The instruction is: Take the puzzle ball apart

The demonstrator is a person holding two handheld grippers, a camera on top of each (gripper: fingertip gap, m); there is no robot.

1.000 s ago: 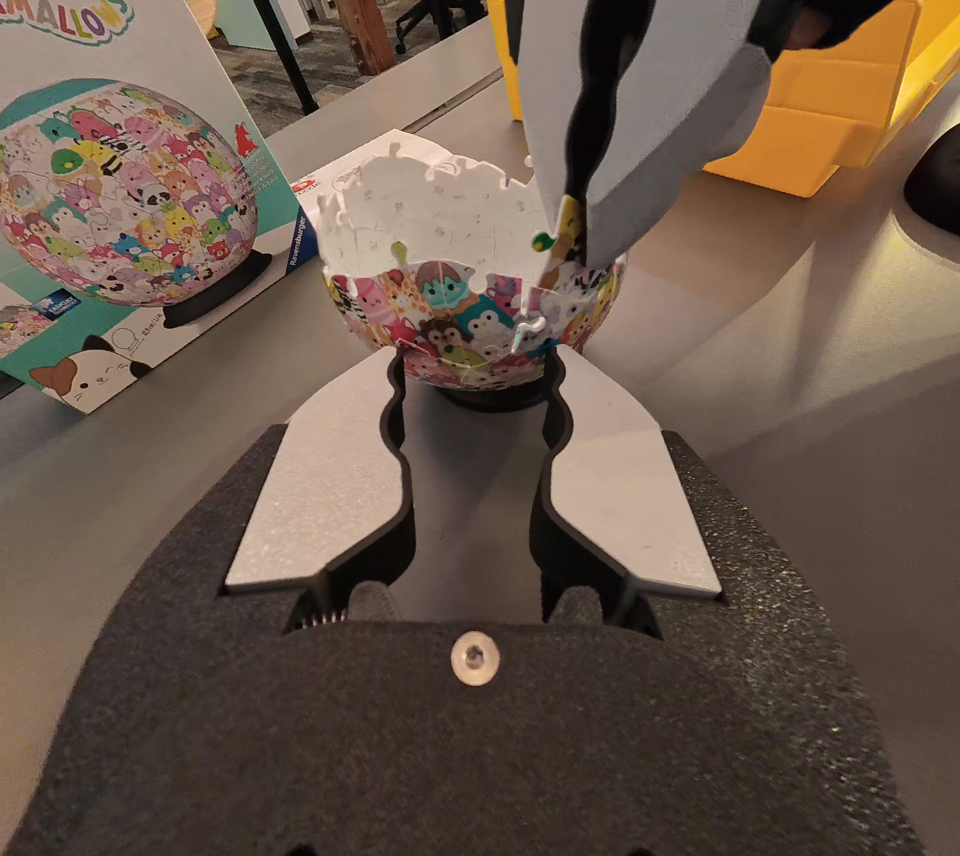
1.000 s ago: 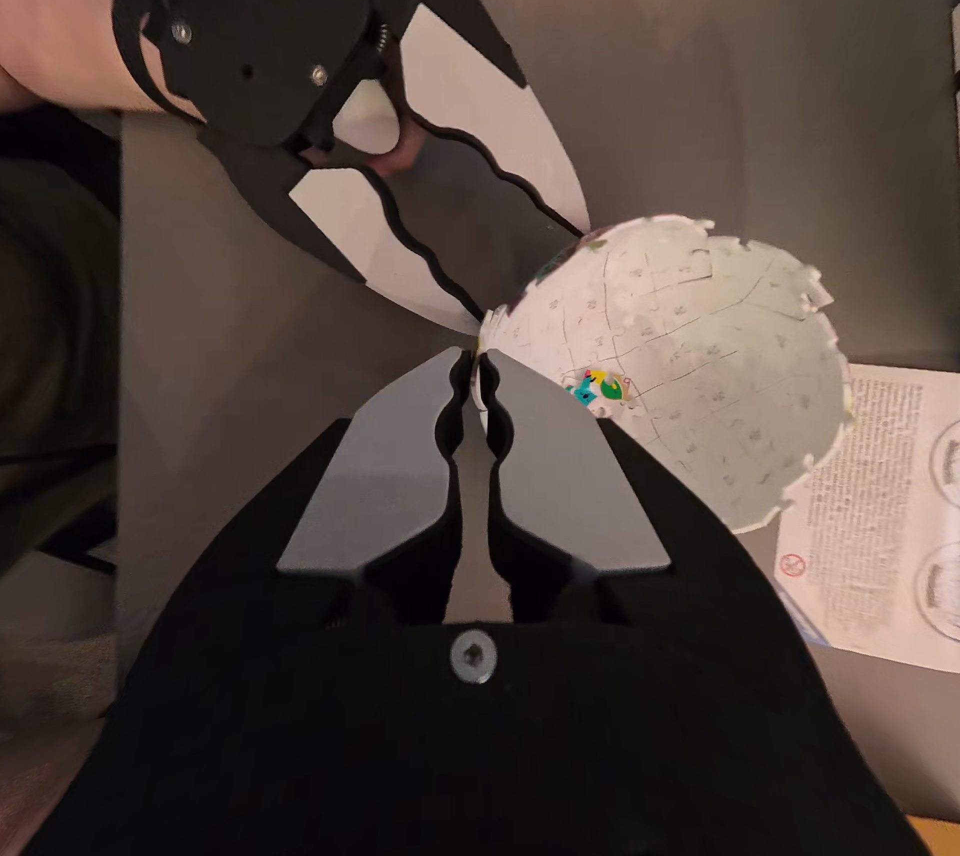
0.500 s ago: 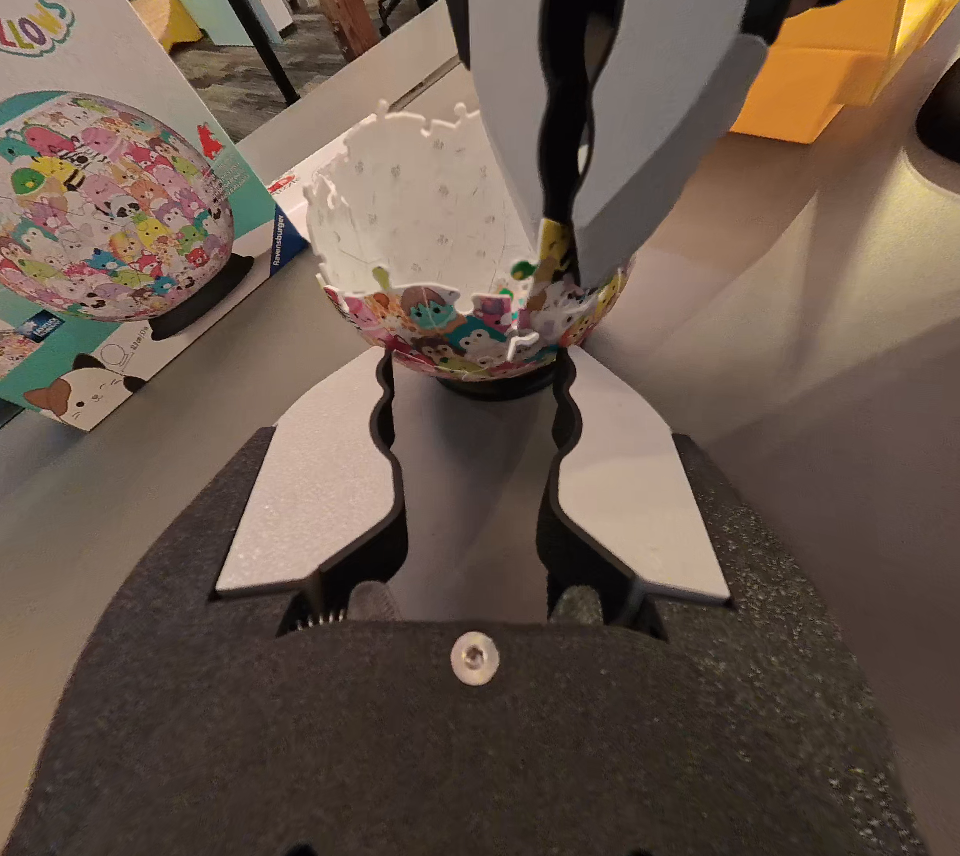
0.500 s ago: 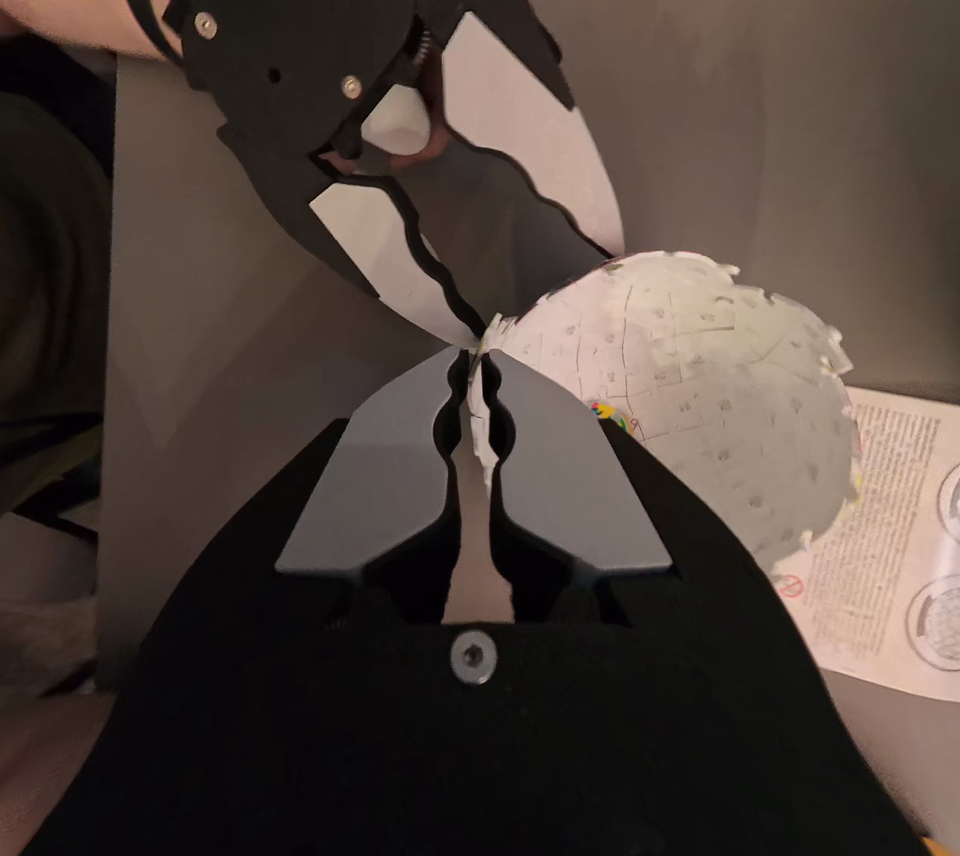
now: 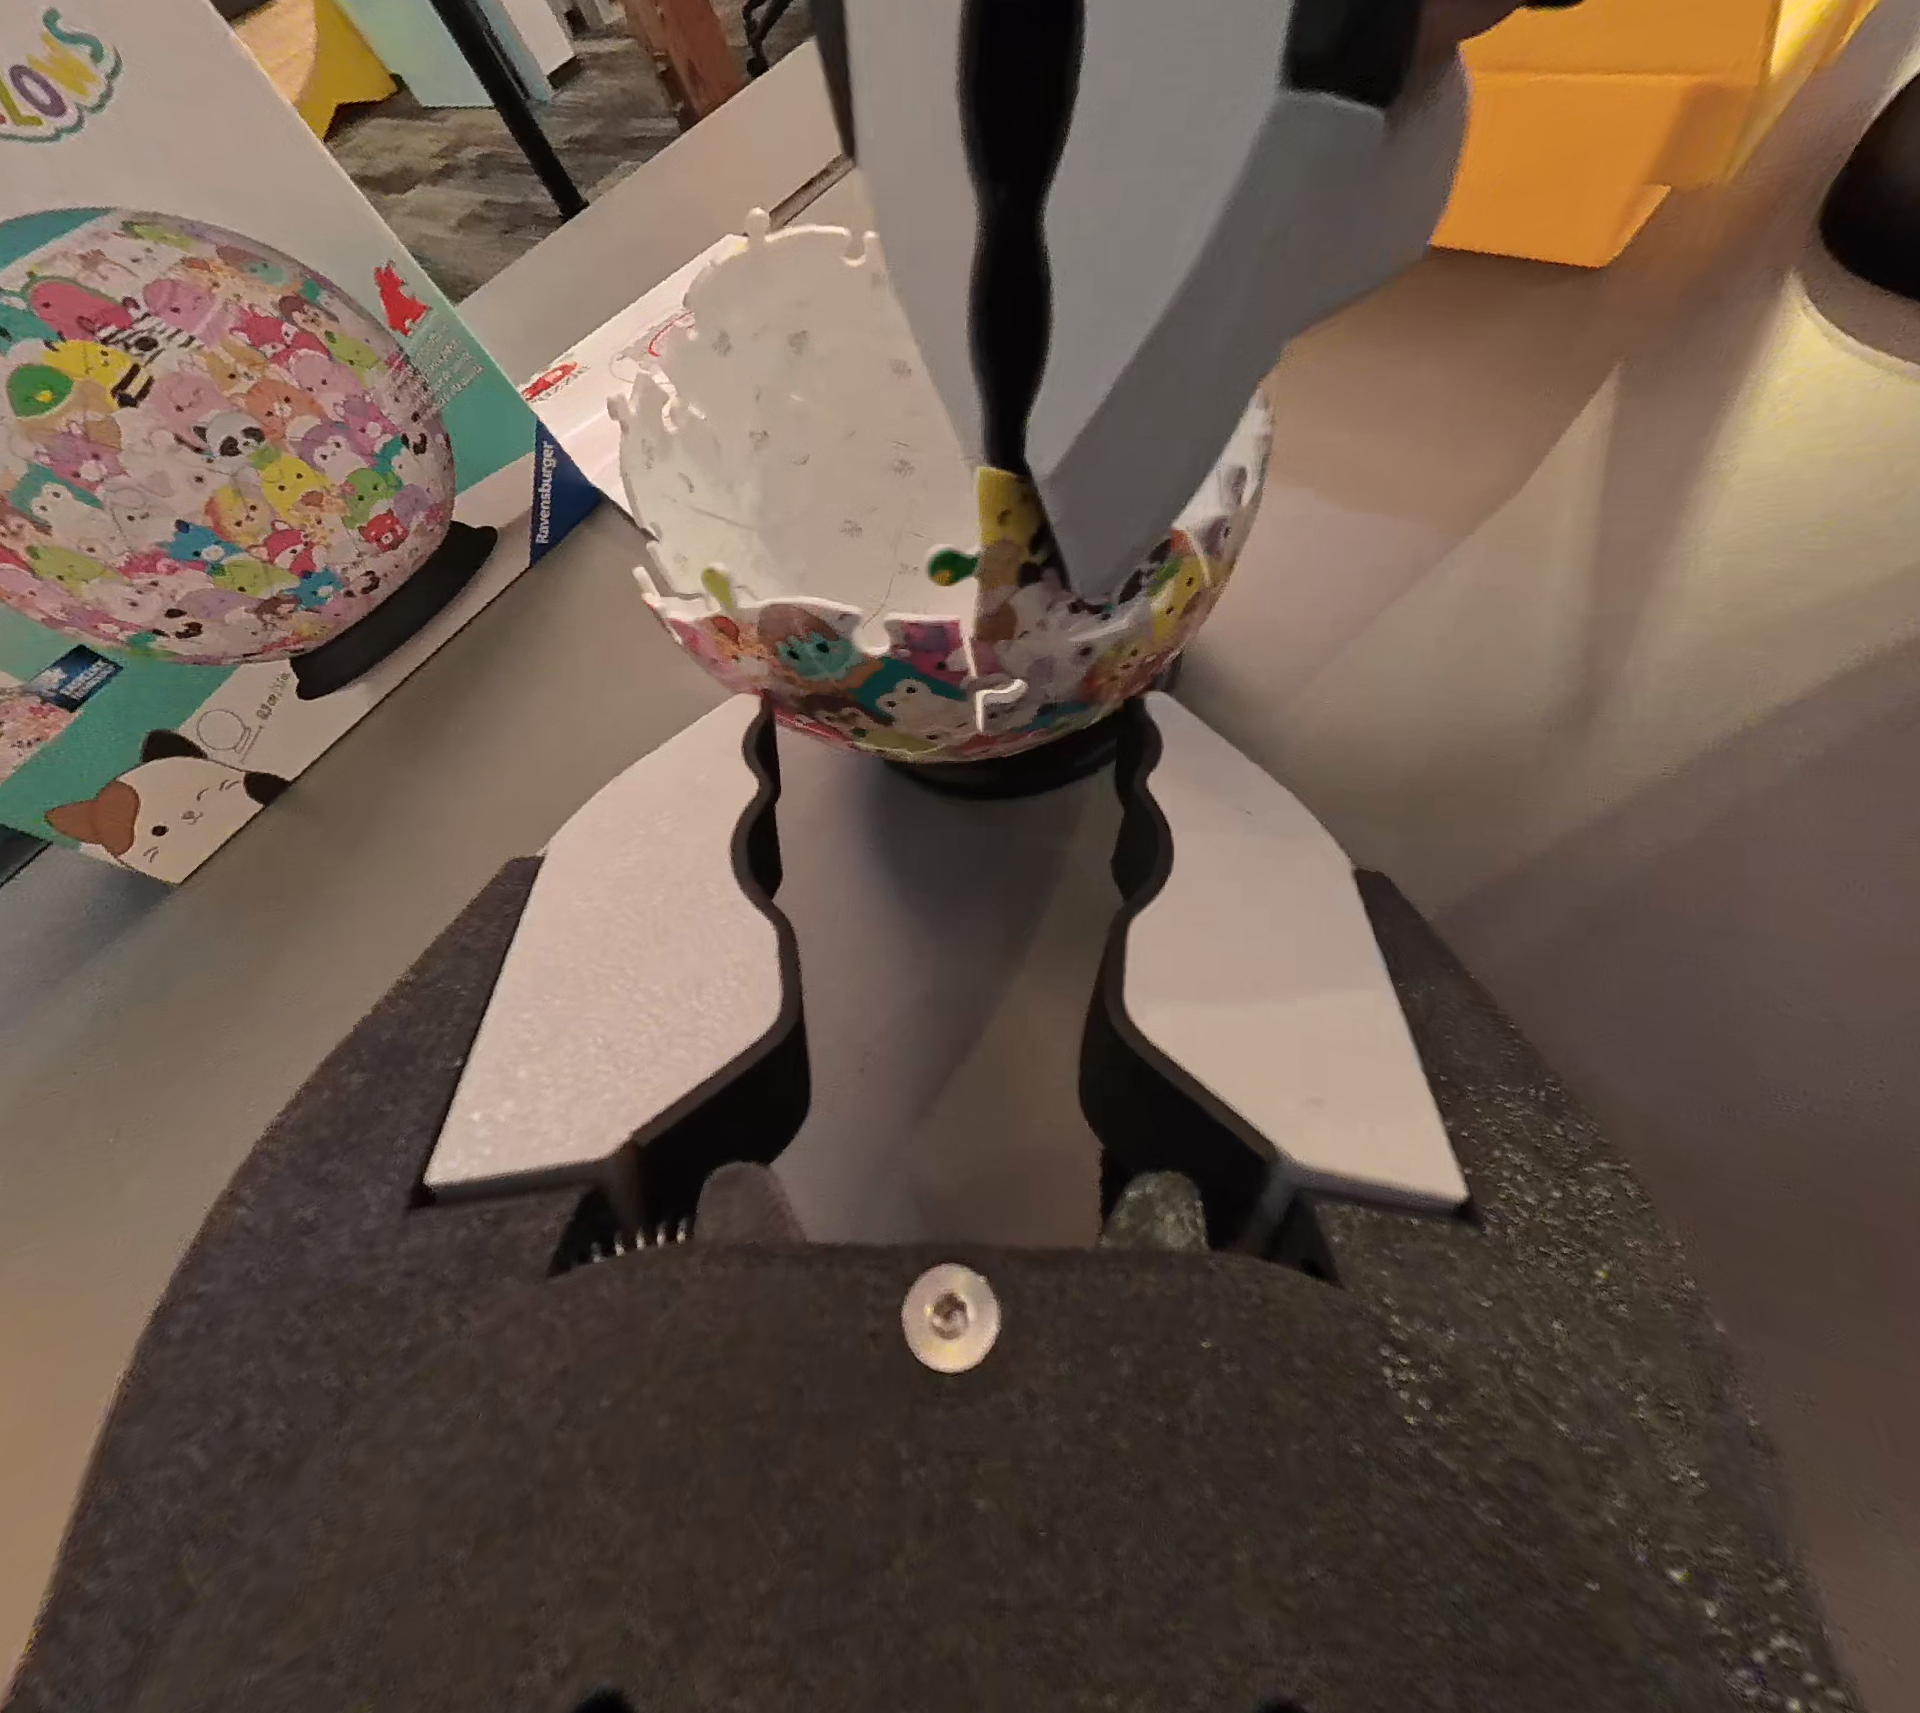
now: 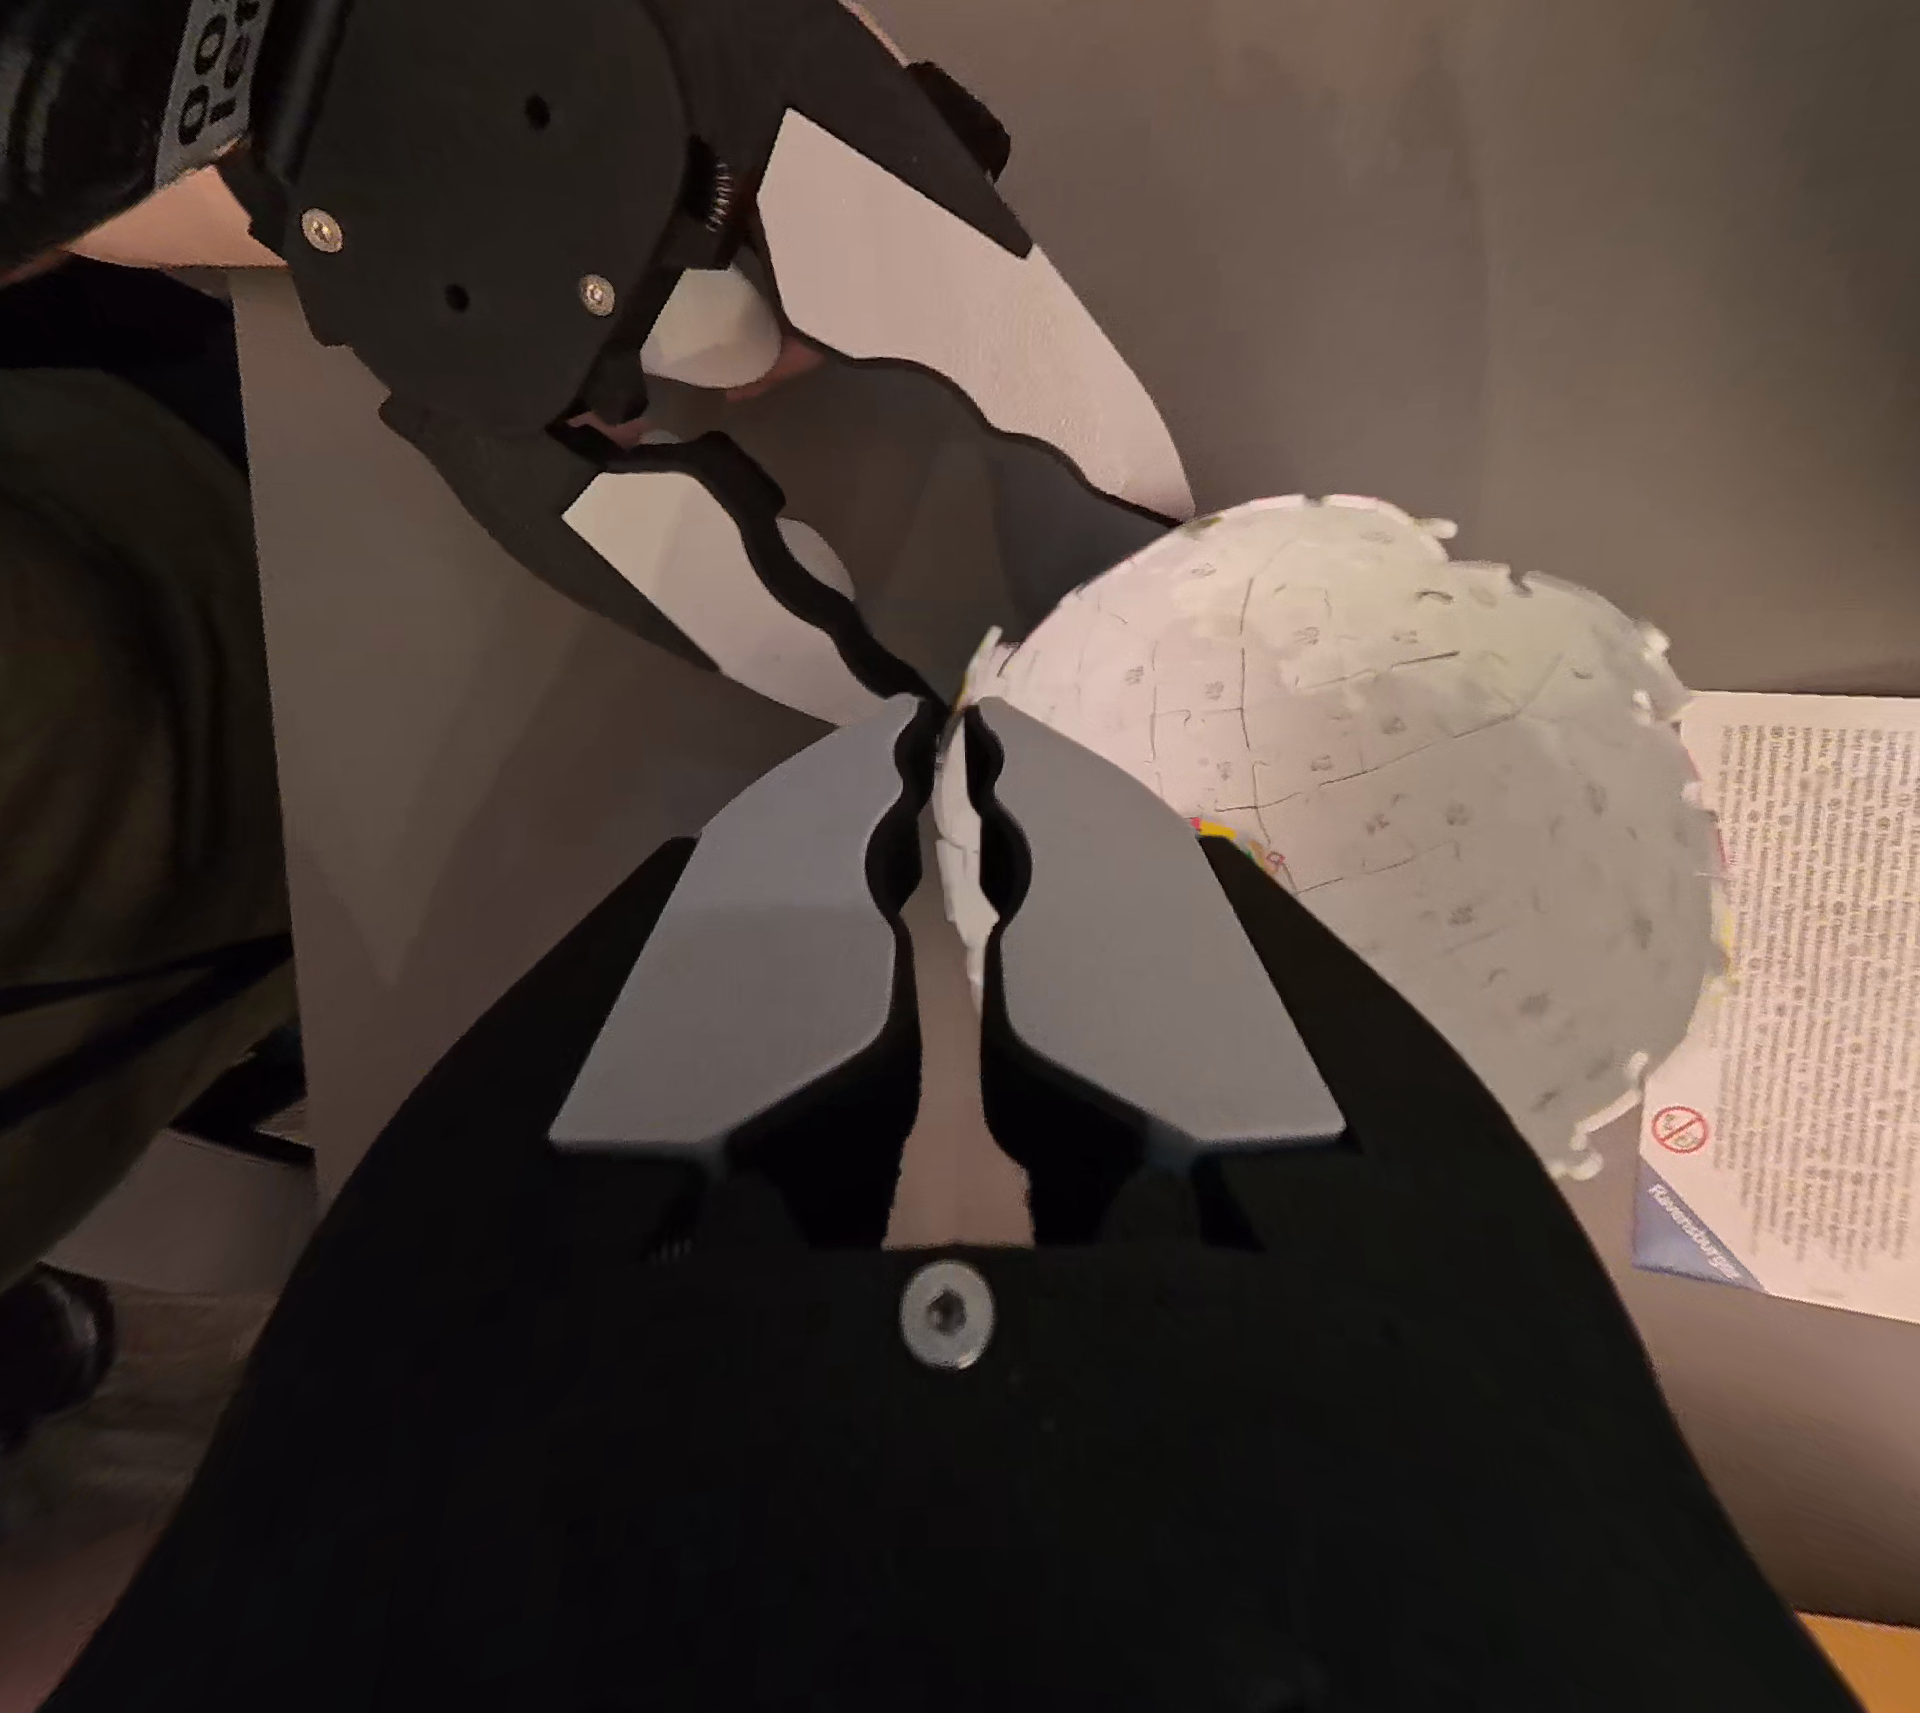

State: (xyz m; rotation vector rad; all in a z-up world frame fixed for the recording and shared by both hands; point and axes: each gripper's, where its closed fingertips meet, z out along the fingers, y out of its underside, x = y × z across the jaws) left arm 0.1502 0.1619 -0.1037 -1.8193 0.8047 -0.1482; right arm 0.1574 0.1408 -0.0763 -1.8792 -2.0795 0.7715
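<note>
The puzzle ball [image 5: 790, 458] is an open half shell, white inside and coloured outside, on a black stand [image 5: 997, 775] on the grey table [image 5: 1558, 728]. My left gripper [image 5: 951, 728] is open, with its fingertips either side of the stand under the shell; whether they touch it I cannot tell. My right gripper [image 5: 1023, 479] comes down from above and is shut on the shell's near rim. In the right wrist view the right gripper [image 6: 943, 718] pinches a white strip of rim pieces [image 6: 951, 832] of the ball [image 6: 1403, 780], with the left gripper [image 6: 1055, 598] just beyond.
The puzzle's box [image 5: 208, 468] stands at the left. A printed leaflet [image 6: 1818, 936] lies under the far side of the ball. A yellow box [image 5: 1621, 105] sits at the back right, and a dark object [image 5: 1881, 209] at the right edge. The grippers are tip to tip, or close to it.
The right gripper has swung more upright over the shell and the rim strip sits deeper between its fingers. The shell has tipped a little. The left gripper stays open at the stand.
</note>
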